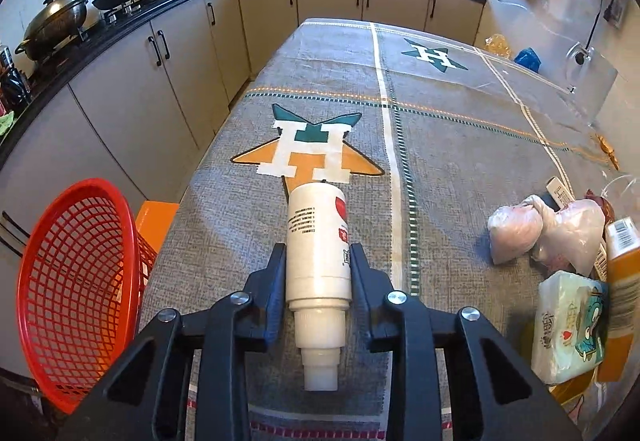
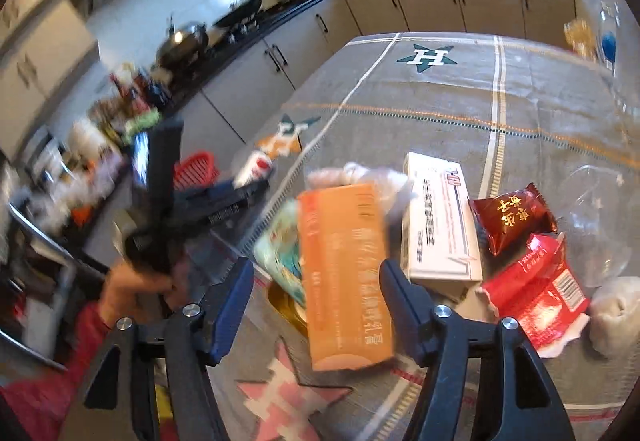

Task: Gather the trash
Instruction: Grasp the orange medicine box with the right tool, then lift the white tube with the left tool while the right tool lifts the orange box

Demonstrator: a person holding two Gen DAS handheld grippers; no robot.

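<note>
In the left wrist view my left gripper (image 1: 318,261) is shut on a white plastic bottle (image 1: 318,245) with a red label, held lengthwise above the table; the bottle also shows in the right wrist view (image 2: 256,166). A red mesh basket (image 1: 76,289) stands off the table's left edge. In the right wrist view my right gripper (image 2: 316,273) is open, its fingers on either side of an orange box (image 2: 344,273) that lies on the trash pile. I cannot tell whether the fingers touch the box. The view is blurred.
Around the orange box lie a white carton (image 2: 440,225), a dark red snack packet (image 2: 514,217), a red wrapper (image 2: 536,293), a tissue pack (image 2: 280,245), crumpled plastic bags (image 1: 536,229) and clear plastic (image 2: 600,217). Kitchen cabinets (image 1: 132,93) run along the left.
</note>
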